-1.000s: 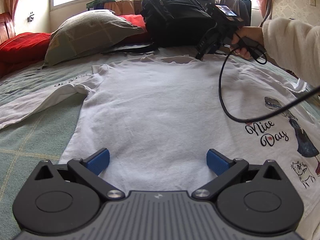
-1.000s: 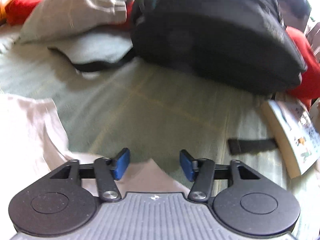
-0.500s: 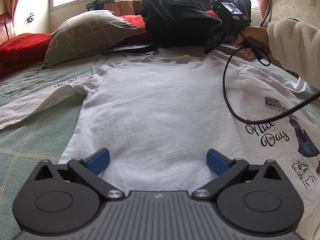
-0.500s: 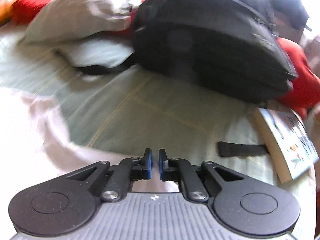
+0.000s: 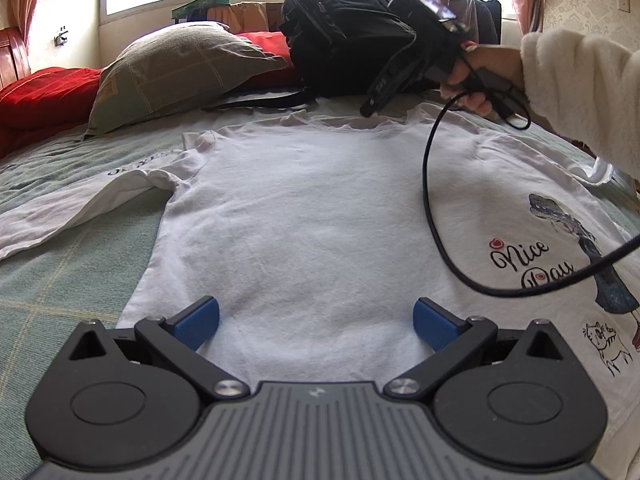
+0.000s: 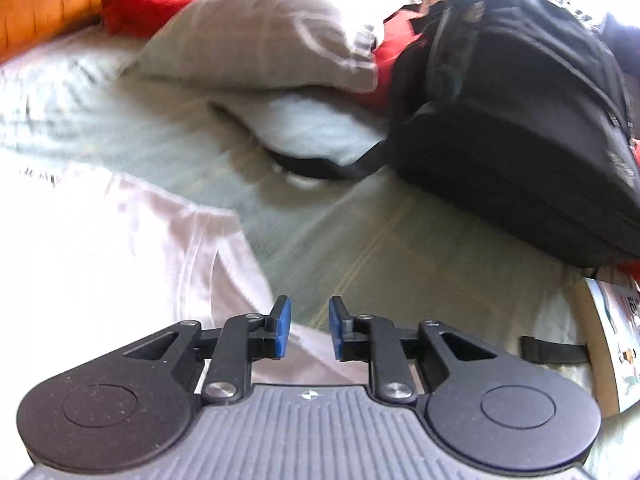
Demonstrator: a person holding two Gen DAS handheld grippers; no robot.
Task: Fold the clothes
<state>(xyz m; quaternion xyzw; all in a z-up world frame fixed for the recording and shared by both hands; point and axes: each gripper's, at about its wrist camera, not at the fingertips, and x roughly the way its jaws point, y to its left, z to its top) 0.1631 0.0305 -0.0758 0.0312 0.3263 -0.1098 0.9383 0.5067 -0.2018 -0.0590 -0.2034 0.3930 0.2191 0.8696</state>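
A white long-sleeved shirt lies flat, back side up, on the green bed cover, with a second white garment printed "Nice Day" at its right. My left gripper is open and empty, low over the shirt's hem. My right gripper shows in the left wrist view above the shirt's collar. In the right wrist view the right gripper is partly open with nothing between the pads, above the shirt's collar edge.
A black backpack and grey pillow lie beyond the collar, red pillows at far left. A book lies right of the backpack. A black cable hangs over the shirt.
My right gripper was open, shut near the collar, and now stands partly open again, having lifted and swung left. My left gripper has stayed still.
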